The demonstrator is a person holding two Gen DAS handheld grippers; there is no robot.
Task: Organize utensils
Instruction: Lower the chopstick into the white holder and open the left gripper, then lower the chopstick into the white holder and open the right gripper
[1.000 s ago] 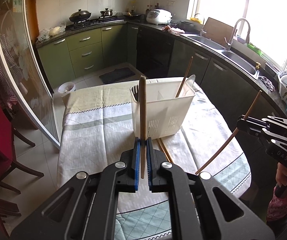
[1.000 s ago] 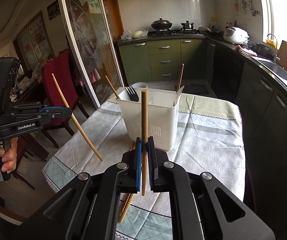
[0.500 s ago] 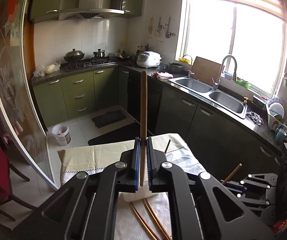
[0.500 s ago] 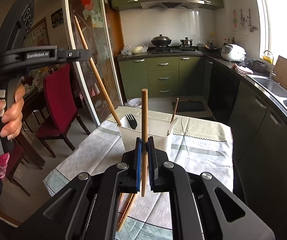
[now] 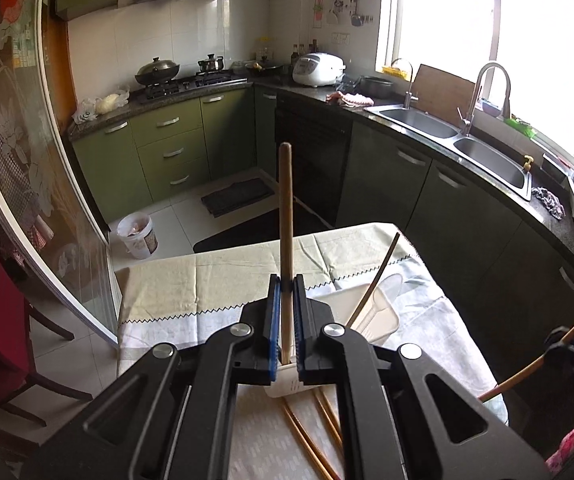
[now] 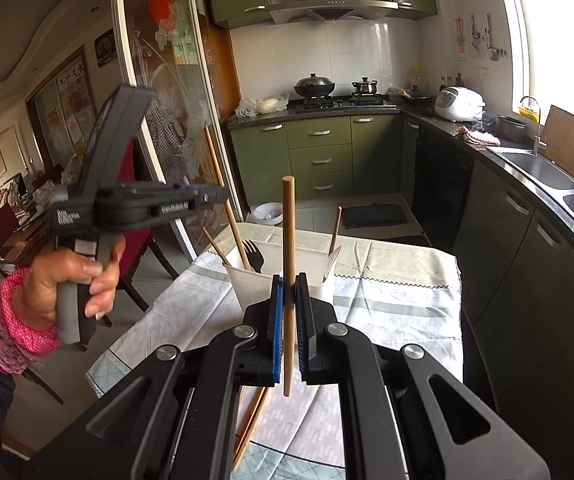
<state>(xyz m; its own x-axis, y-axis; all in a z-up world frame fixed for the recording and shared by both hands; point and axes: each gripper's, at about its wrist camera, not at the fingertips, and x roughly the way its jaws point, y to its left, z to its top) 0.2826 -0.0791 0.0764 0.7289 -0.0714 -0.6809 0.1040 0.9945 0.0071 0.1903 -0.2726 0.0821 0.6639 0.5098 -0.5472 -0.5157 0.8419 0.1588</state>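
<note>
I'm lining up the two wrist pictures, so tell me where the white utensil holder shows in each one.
Left wrist view: the white utensil holder sits low, right of centre, mostly hidden behind the left gripper.
Right wrist view: it stands at centre, just behind the right gripper, with a black fork in it.
Shared landmark: the white rice cooker on the counter.

Clothed table (image 6: 399,312), caddy (image 6: 311,266), loose chopsticks (image 5: 307,440)
</note>
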